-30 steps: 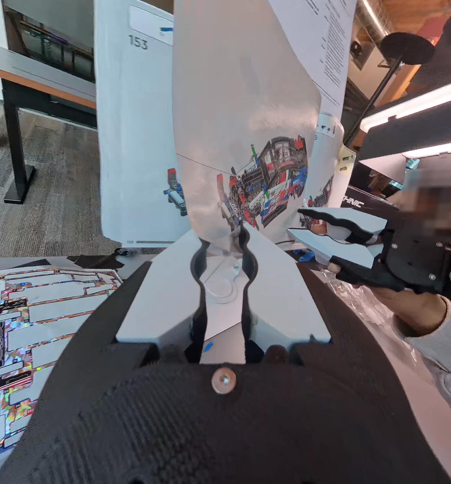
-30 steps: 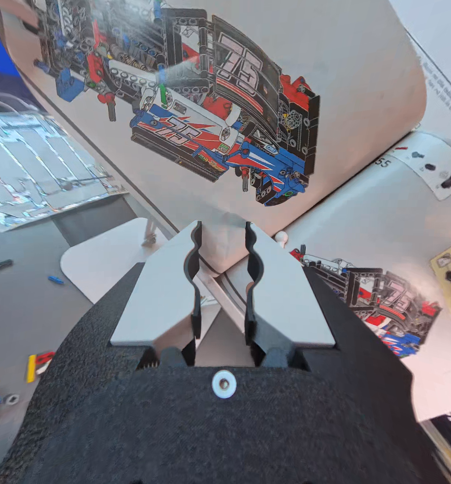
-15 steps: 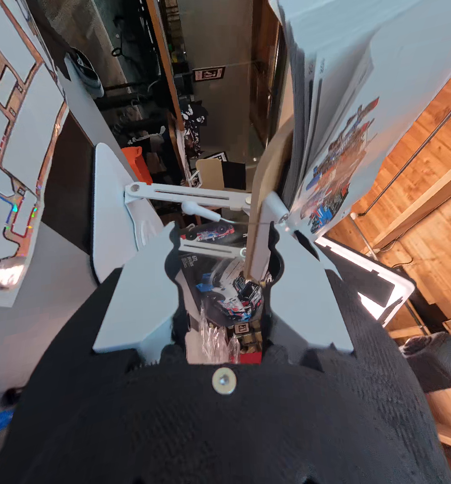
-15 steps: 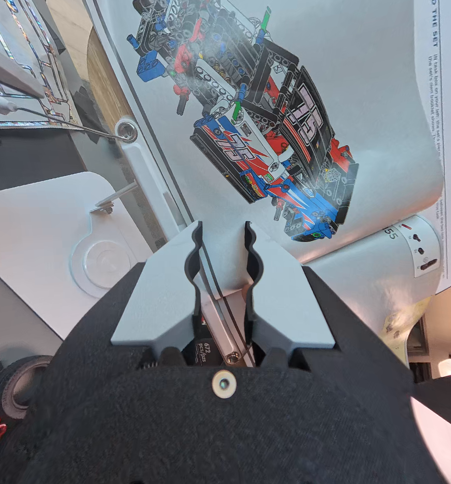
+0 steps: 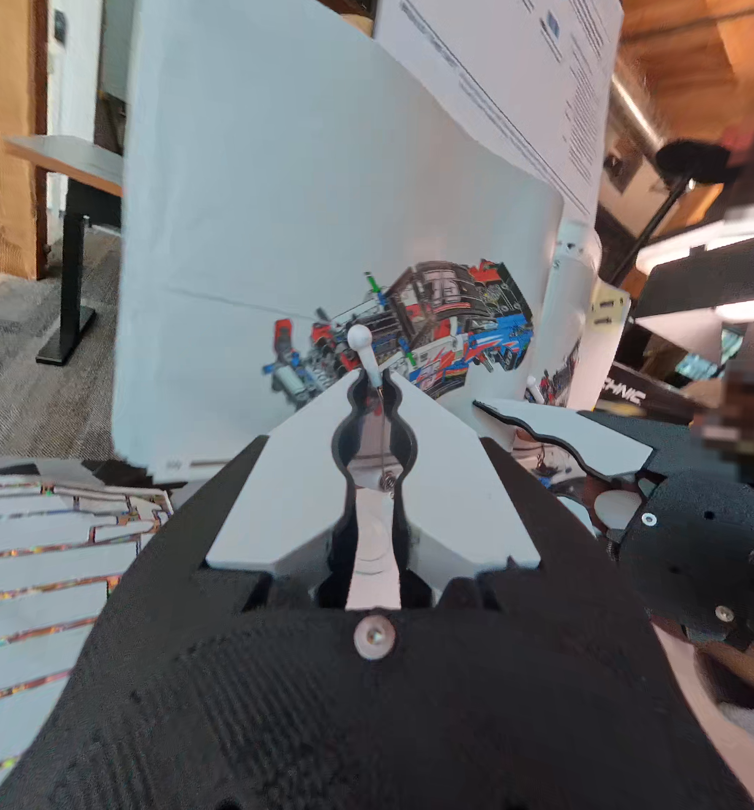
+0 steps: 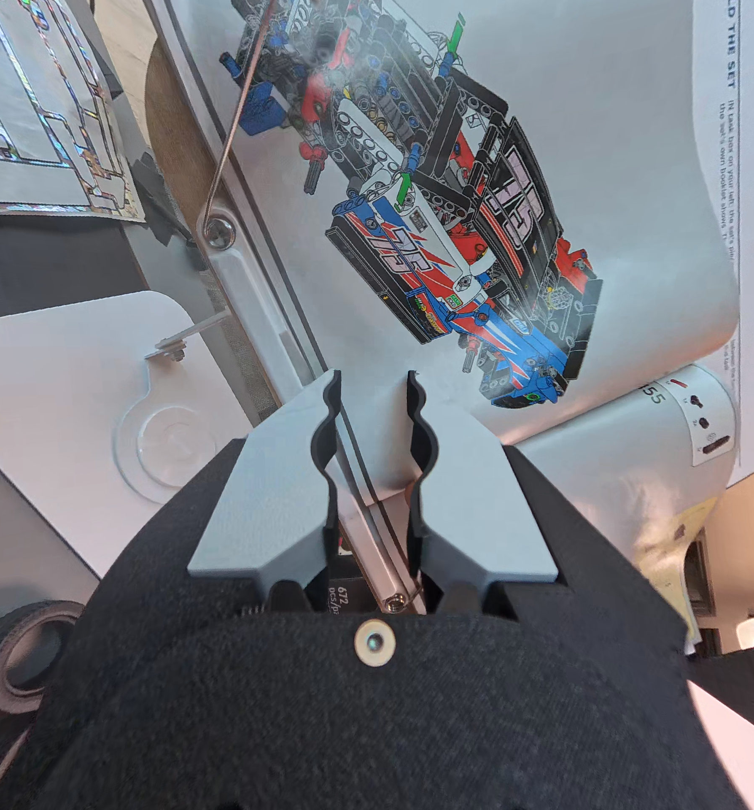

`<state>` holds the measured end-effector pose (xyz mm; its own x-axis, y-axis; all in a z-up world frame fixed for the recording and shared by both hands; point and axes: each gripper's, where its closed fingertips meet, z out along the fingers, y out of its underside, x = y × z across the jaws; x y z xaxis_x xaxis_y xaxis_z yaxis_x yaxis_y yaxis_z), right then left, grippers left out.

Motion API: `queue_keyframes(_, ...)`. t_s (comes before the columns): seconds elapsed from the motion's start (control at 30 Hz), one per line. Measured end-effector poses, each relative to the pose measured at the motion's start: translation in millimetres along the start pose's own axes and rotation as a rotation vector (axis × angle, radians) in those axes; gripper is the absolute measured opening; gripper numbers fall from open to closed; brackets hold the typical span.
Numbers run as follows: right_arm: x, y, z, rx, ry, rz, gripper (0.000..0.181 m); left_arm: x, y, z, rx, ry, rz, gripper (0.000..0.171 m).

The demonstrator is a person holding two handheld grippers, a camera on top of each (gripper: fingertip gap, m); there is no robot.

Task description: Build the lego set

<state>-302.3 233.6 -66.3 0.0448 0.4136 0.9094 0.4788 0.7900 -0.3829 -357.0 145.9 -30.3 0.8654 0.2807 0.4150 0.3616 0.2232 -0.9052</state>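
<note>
L tongs (image 5: 377, 383) swung back, booklet (image 5: 322, 219) ahead

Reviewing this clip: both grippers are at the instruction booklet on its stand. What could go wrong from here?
1. The left gripper is nearly shut around the stand's thin wire page clip; a pull might bend it or tip the book stand.
2. The right gripper straddles the bottom edge of the booklet page, which curls loosely; closing there could crease or tear it.
3. The two grippers sit close together, so they might collide.
</note>
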Motion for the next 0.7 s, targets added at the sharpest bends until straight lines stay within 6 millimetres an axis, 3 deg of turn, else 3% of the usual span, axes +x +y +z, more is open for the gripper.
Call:
queue_keyframes(0.1, 1, 1, -1, 0.023, -0.01, 0.025, 0.027, 39, 11, 27, -0.174, 0.071, 0.308, 0.004)
queue_keyframes(0.17, 1, 1, -1, 0.033, -0.006, 0.019, 0.026, 60, 35, 41, -0.304, 0.118, 0.538, 0.004)
queue_keyframes(0.23, 0, 0, -2, 0.041, -0.008, 0.022, 0.027, 66, 64, 51, -0.42, 0.137, 0.714, 0.011)
queue_keyframes(0.3, -2, 2, -3, 0.052, -0.02, 0.018, 0.026, 63, 65, 55, -0.373, 0.085, 0.842, 0.004)
queue_keyframes(0.4, -1, 7, -10, 0.086, -0.02, 0.03, 0.028, 67, 74, 47, -0.382, 0.138, 0.85, 0.013)
queue_keyframes(0.53, 3, 15, -24, 0.12, -0.027, 0.115, 0.033, 57, 62, 27, -0.309, 0.113, 0.777, 0.018)
queue_keyframes(0.7, 15, 29, -35, 0.126, -0.048, 0.34, 0.033, 7, 44, 3, -0.23, -0.048, 0.577, 0.017)
